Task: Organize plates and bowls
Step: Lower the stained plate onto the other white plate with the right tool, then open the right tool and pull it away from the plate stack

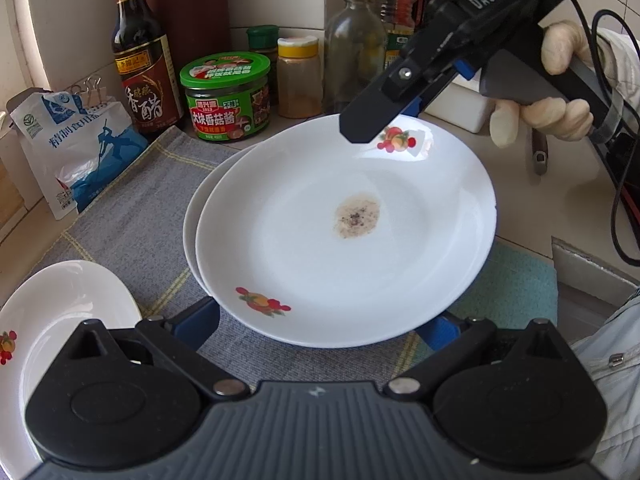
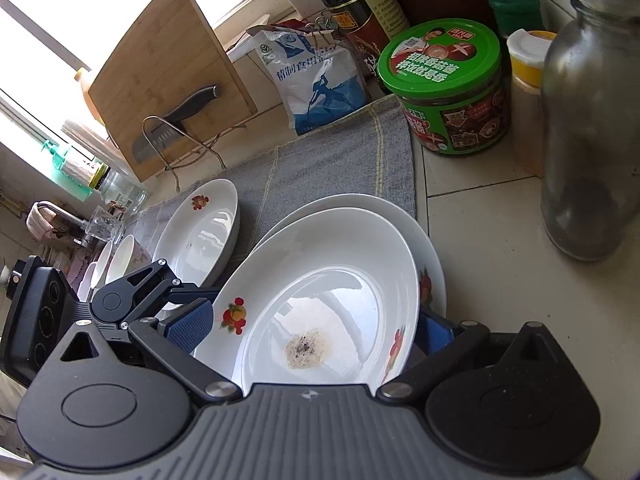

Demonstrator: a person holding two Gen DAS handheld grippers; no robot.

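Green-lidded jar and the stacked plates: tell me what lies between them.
Only bare grey cloth separates the green-lidded jar from the stacked plates, clearest in the left wrist view.

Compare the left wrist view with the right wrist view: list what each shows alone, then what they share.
Only the left wrist view shows the gloved hand holding the right gripper, plus a teal cloth.

Only the right wrist view shows the cutting board, a knife, the window and stacked bowls at far left.

Both show the stained plate sitting on a second plate, a third plate, the grey mat, green-lidded jar, salt bag and vinegar bottle.
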